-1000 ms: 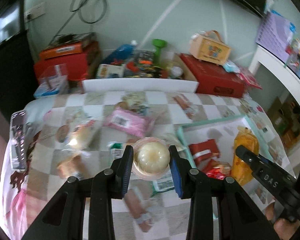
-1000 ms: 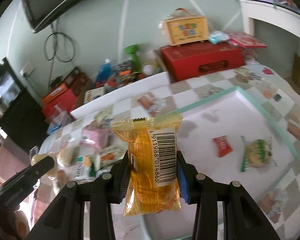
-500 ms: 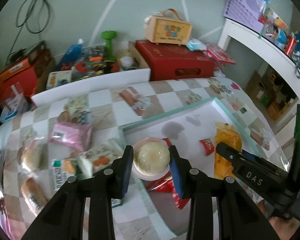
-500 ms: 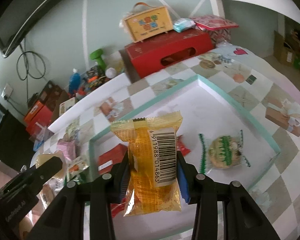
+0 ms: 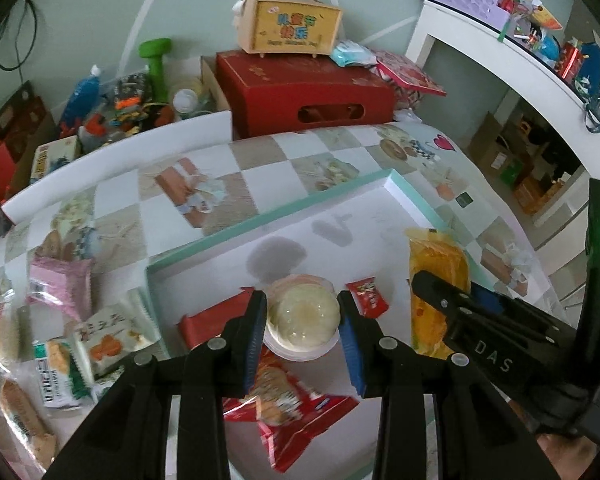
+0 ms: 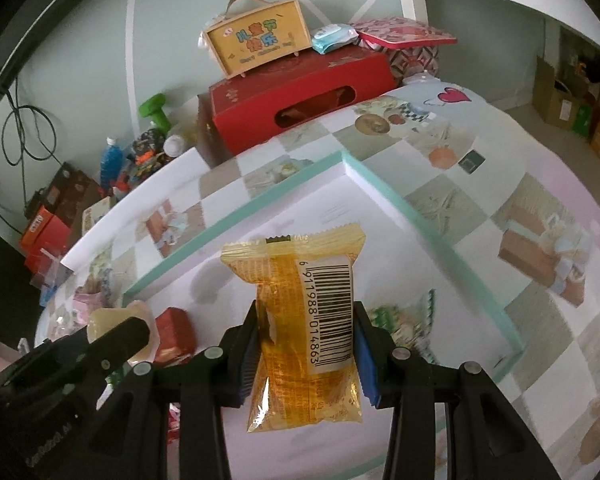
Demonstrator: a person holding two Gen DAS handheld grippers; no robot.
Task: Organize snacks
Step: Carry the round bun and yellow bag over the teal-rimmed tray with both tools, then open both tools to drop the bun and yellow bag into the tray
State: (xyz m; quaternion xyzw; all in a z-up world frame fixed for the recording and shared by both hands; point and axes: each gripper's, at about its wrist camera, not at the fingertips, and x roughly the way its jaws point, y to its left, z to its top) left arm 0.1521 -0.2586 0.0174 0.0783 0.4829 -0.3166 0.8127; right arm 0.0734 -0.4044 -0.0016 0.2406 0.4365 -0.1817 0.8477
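Note:
My left gripper (image 5: pixel 302 320) is shut on a round pale jelly cup (image 5: pixel 301 322), held above the white tray with the mint-green rim (image 5: pixel 260 222). My right gripper (image 6: pixel 305 344) is shut on a yellow snack packet (image 6: pixel 304 336) with a barcode label, also over the tray (image 6: pixel 428 236). In the left wrist view the right gripper (image 5: pixel 440 294) and its yellow packet (image 5: pixel 436 272) sit to the right. In the right wrist view the left gripper (image 6: pixel 112 338) with the jelly cup (image 6: pixel 108 316) shows at lower left. Red packets (image 5: pixel 292 412) and a small red candy (image 5: pixel 366 298) lie in the tray.
Several loose snacks lie left of the tray on the checked cloth: a pink packet (image 5: pixel 60 288) and green-and-white packets (image 5: pixel 112 332). A green-wrapped biscuit (image 6: pixel 404 320) lies in the tray. A red box (image 5: pixel 304 96) with a yellow case (image 5: pixel 288 26) stands behind the table.
Both grippers have moved right, from over the loose snacks to above the tray, and a little lower, each still gripping its snack. The views have rolled somewhat.

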